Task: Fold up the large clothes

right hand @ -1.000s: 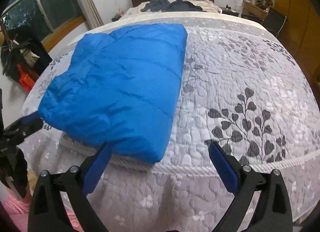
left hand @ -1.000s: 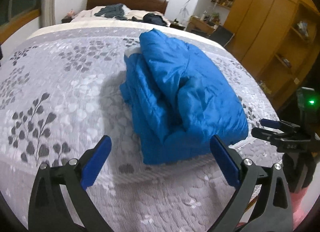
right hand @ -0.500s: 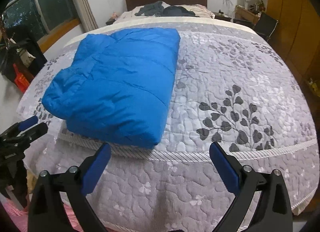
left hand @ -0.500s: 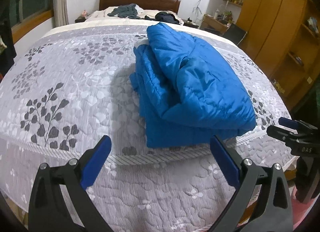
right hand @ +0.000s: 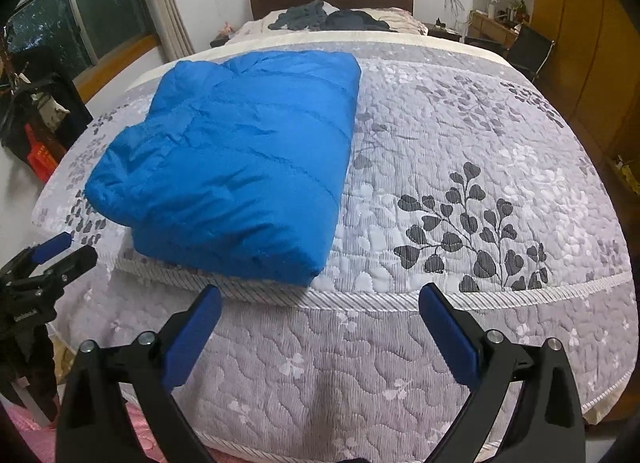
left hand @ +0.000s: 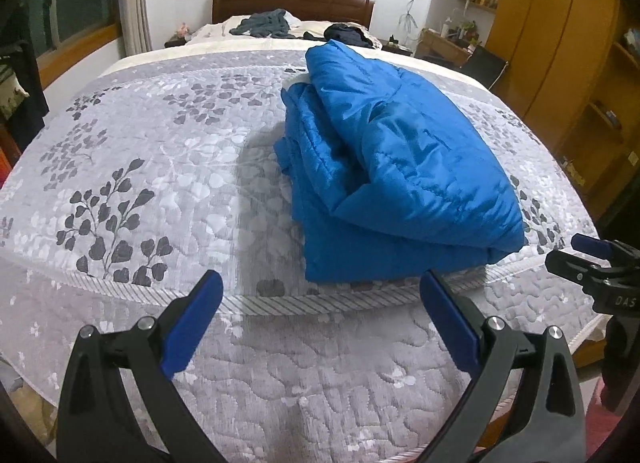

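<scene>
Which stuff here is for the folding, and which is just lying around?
For the job:
blue jacket
left tongs
right tongs
bed

Just lying around:
dark clothes by the headboard
black chair
red crate

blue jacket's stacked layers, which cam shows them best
The left wrist view: it faces the blue jacket from its open side, where the folded layers stack up. The right wrist view shows only the smooth top panel and rounded fold edge.
</scene>
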Motion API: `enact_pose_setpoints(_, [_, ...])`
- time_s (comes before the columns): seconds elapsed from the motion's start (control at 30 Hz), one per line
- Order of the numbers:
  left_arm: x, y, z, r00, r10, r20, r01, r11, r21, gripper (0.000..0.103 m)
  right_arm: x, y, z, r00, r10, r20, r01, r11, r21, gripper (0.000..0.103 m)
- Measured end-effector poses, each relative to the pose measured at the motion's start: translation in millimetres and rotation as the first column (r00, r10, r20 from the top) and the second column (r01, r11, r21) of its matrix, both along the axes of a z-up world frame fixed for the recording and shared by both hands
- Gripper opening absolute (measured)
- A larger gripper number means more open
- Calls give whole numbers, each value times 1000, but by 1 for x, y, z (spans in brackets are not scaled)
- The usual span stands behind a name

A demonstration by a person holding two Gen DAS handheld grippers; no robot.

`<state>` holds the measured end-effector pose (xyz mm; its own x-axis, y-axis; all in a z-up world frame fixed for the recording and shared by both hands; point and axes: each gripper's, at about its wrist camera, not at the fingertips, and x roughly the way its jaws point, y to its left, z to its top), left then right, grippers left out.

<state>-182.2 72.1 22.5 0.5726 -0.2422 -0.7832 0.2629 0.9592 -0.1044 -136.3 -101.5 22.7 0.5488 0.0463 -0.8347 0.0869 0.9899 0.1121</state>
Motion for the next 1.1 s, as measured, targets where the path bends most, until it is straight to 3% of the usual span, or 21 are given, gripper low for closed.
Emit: enact_pose_setpoints(1.1, [-6, -4, 9, 999, 18, 42, -20, 999, 39, 98, 3, 8, -1, 1000, 5, 5, -5, 1000, -19, 99])
